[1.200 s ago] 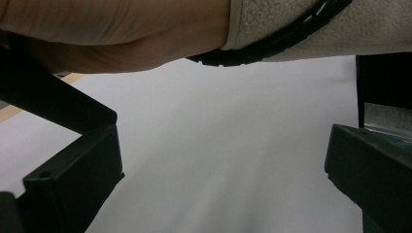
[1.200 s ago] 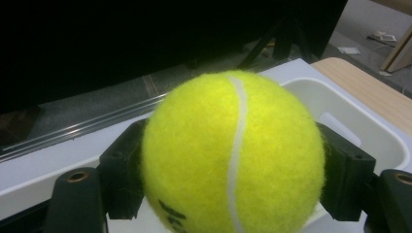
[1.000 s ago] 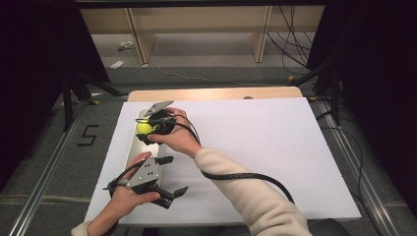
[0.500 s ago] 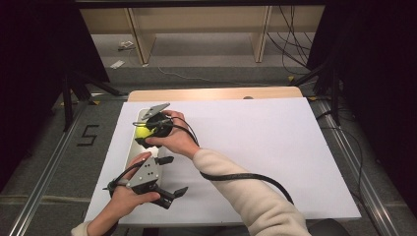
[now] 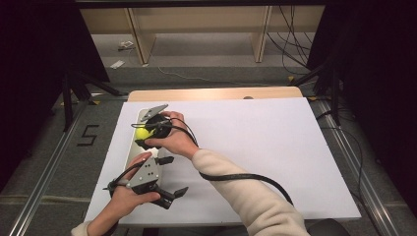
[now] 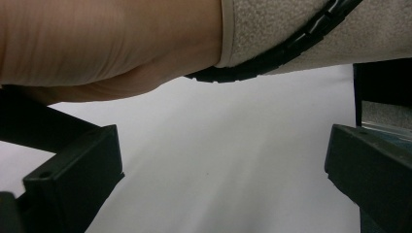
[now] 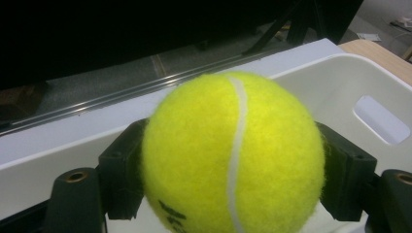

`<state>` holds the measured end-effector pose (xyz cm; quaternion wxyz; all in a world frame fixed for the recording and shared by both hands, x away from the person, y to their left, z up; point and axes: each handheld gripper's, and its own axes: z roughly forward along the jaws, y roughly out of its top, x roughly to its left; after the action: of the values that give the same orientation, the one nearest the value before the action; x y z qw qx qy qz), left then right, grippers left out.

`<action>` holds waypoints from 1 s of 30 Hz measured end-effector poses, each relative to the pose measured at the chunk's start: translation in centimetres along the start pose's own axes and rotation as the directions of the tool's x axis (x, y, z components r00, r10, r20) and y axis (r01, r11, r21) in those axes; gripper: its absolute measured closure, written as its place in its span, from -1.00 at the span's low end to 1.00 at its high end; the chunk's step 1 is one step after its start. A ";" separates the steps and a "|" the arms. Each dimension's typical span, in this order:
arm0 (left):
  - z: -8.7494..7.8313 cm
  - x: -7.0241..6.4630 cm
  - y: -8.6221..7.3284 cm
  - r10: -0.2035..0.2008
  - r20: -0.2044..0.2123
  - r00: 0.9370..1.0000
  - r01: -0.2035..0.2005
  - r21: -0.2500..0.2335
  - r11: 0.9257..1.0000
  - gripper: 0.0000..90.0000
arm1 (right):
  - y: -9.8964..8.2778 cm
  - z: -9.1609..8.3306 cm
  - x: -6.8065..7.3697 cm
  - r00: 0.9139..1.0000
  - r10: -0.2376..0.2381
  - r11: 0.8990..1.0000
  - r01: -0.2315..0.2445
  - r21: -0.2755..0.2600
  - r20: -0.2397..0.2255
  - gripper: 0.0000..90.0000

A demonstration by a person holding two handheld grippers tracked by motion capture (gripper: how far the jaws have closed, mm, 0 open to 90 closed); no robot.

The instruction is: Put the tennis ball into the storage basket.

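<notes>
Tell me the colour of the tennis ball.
Bright yellow tennis ball with a white seam, clearest in the right gripper view.

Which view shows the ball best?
The right gripper view: the ball is close and sharp between the right gripper's jaws, above the tray. The high view shows it small, partly hidden.

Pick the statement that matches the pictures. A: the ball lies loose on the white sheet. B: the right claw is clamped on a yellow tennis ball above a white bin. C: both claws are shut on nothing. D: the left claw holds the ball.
B: in the right gripper view the tennis ball sits squeezed between the right claw jaws, with the white bin behind it.
</notes>
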<state>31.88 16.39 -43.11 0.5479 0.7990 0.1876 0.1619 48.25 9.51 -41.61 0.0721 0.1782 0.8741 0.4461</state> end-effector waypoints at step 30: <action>0.0 0.0 0.0 -0.004 0.000 1.000 0.004 -0.003 1.000 -1.00 | -0.1 -1.6 -0.6 0.999 0.009 0.999 -0.007 -0.032 0.053 -0.61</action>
<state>31.90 16.43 -43.12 0.5495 0.7978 0.1888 0.1610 48.36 8.03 -40.78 0.0962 0.1921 0.8641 0.4551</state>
